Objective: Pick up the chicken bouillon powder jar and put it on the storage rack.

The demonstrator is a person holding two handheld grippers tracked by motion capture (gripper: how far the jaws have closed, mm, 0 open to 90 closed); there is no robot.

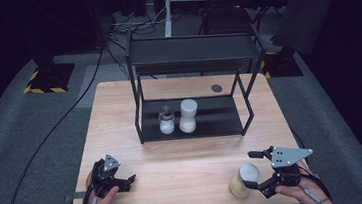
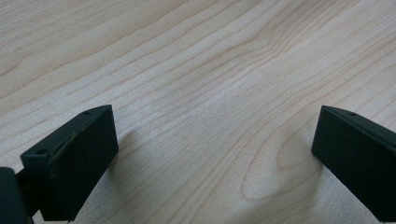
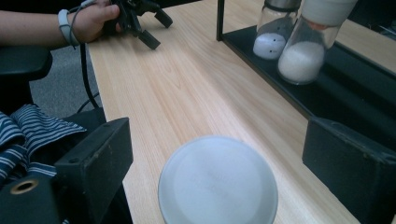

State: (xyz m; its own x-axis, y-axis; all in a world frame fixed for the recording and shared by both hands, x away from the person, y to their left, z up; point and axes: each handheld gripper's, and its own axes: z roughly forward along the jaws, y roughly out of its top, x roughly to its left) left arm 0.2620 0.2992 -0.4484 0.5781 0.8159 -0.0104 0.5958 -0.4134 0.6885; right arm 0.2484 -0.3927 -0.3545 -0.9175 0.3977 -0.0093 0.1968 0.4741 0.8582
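In the high view, the right gripper [image 1: 255,167] sits at about 5 o'clock on the wooden table [image 1: 194,156], held from below by the person's right hand [image 1: 298,191]. Its jaws stand wide apart, one on each side of a white-lidded jar [image 1: 244,180] with pale yellowish contents, which stands upright near the table's front edge. In the right gripper view the jar's round white lid [image 3: 217,182] lies between the two black jaws with a gap on each side, so the jaws seem not to touch it, though the lower part of the jar is out of sight.

At about 7 o'clock on the table, the left gripper [image 1: 126,180] rests low by the front edge, held in the left hand [image 1: 103,197]. The left gripper view shows its jaws spread wide over bare wood grain, with nothing between them.

Farther off, toward 12 o'clock, a black two-tier metal rack [image 1: 193,88] stands on the table. On its lower shelf stand two containers just beside each other: a small glass jar with a metal top [image 1: 166,122] and white contents, and at its 3 o'clock a taller waisted shaker with a white cap [image 1: 188,115], part-filled with white grains. A small dark round disc [image 1: 216,88] lies on the table behind the rack.
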